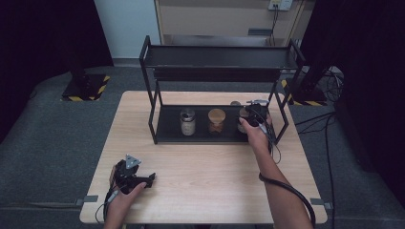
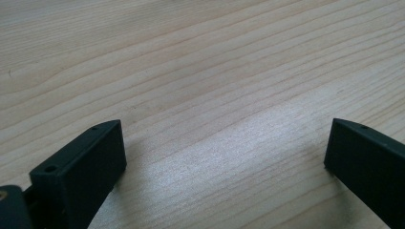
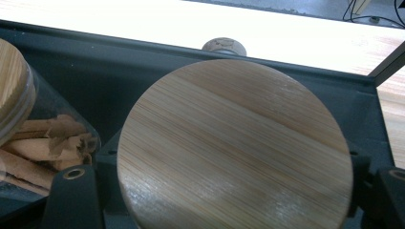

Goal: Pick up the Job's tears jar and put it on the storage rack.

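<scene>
The right hand-held gripper (image 1: 254, 116) is reached forward into the lower tier of the black rack (image 1: 152, 114), its forearm stretched up from the near edge of the surface and its cable looping back along the wrist. Its jaws are clamped on a jar with a round bamboo lid (image 3: 234, 148), one jaw on each side of the jar just under the lid; this jar stands at the right end of the lower shelf. The left hand-held gripper (image 1: 143, 181) lies low near the front left corner of the surface (image 1: 200, 167), held in a hand with its grey three-cornered plate on top, and its jaws stand wide apart with only bare wood between them. Counting outward: three jars on the lower shelf, namely the gripped one, a middle jar (image 1: 216, 121) holding brown sticks and a left jar (image 1: 187, 121) with a dark lid. One small round-topped object (image 3: 223, 46) stands behind the rack, touching nothing visible. The rack has two tiers.
</scene>
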{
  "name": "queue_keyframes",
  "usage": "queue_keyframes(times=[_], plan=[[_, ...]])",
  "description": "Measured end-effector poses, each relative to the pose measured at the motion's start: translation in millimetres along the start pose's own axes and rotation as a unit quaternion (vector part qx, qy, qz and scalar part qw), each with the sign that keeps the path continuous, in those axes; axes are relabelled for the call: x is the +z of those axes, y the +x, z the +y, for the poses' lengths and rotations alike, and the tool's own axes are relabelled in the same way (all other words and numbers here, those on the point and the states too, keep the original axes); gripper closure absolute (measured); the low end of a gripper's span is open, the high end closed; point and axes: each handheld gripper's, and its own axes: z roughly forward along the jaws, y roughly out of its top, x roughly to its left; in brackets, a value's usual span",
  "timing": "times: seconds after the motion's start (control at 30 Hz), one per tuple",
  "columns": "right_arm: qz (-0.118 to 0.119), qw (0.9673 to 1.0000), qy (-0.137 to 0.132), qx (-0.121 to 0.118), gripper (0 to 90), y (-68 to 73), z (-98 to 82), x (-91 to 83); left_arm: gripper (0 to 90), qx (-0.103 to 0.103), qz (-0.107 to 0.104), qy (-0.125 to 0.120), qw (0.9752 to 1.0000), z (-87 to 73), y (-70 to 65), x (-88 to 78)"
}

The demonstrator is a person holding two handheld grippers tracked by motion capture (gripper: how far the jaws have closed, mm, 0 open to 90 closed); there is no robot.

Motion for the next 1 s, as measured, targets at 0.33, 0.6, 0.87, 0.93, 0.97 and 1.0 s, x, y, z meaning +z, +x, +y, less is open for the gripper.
queue_keyframes(times=[0.33, 0.6, 0.87, 0.93, 0.97, 1.0], plan=[[0.000, 1.0000, 0.005, 0.001, 25.1, 0.5, -4.2, 4.1, 0.0, 0.000, 0.000, 0.000, 1.0000, -0.1, 0.0, 0.0], [0.001, 1.0000, 0.004, 0.002, 25.1, 0.0, -7.1, 3.8, 0.0, 0.000, 0.000, 0.000, 1.0000, 0.0, 0.0, 0.0], [0.000, 1.0000, 0.000, 0.000, 24.8, 0.5, -10.1, 4.1, 0.0, 0.000, 0.000, 0.000, 1.0000, 0.0, -0.1, 0.0], [0.000, 1.0000, -0.002, 0.000, 24.7, 0.8, -11.0, 4.3, 0.0, 0.000, 0.000, 0.000, 1.0000, -0.1, -0.1, 0.0], [0.000, 1.0000, -0.003, 0.000, 24.6, 0.7, -11.7, 4.5, 0.0, 0.000, 0.000, 0.000, 1.0000, 0.0, -0.1, 0.0], [0.000, 1.0000, -0.004, 0.000, 24.4, 0.5, -12.1, 4.6, 0.0, 0.000, 0.000, 0.000, 1.0000, 0.0, -0.1, 0.0]])
